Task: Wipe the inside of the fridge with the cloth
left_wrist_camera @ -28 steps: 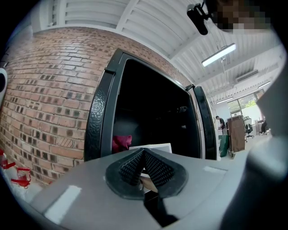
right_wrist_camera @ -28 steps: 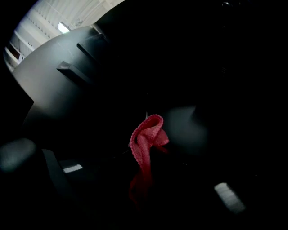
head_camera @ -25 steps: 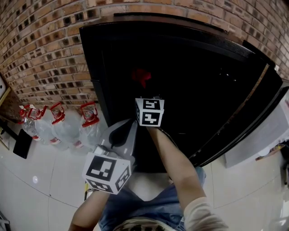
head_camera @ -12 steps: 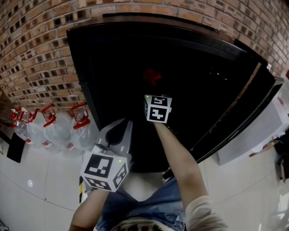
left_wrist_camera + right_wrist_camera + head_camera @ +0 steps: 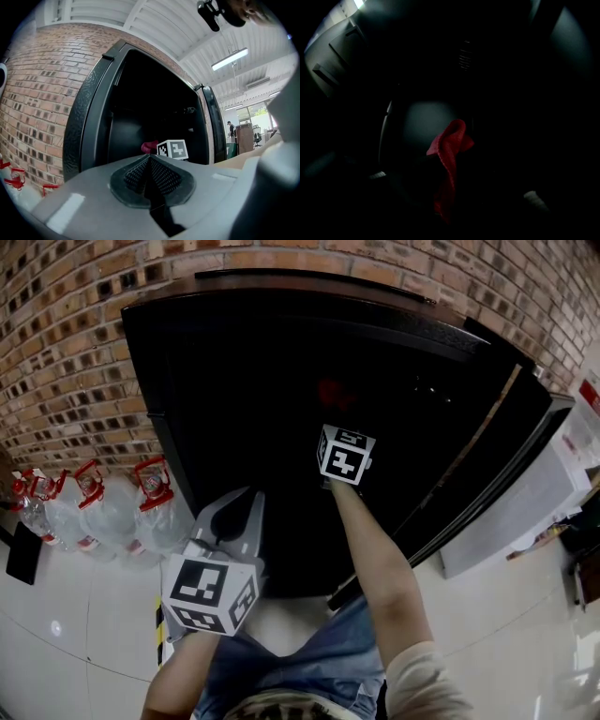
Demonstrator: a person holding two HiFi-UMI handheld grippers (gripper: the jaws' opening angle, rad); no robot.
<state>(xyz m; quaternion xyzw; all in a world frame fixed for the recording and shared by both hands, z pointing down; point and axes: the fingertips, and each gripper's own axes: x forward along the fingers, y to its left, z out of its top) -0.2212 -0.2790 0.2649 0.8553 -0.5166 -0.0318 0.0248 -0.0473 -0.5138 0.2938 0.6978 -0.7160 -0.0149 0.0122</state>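
The right gripper [image 5: 337,418] is reaching deep into the open black fridge [image 5: 155,371], and over the last second it has been sliding to the right across the dark interior, carrying the red cloth [image 5: 335,390] with it. The cloth is now showing further from the fridge's left wall than it was 1 second ago, so a wiping stroke appears to be under way rather than just starting.

In the right gripper view the cloth is hanging in a bunched fold straight out from the jaws, which seem to be clamping its lower end, though the darkness is hiding the jaws themselves. A pale patch of the fridge's inner wall is lying behind the cloth; whether the cloth is pressing on that wall cannot be told.

The left gripper [image 5: 242,505] is staying low, outside the fridge, in front of the person's body. Its 2 jaws are pressing together with nothing between them, and it is taking no part in the work.

Much of the interior is probably still waiting to be wiped, since the stroke is covering only 1 band.
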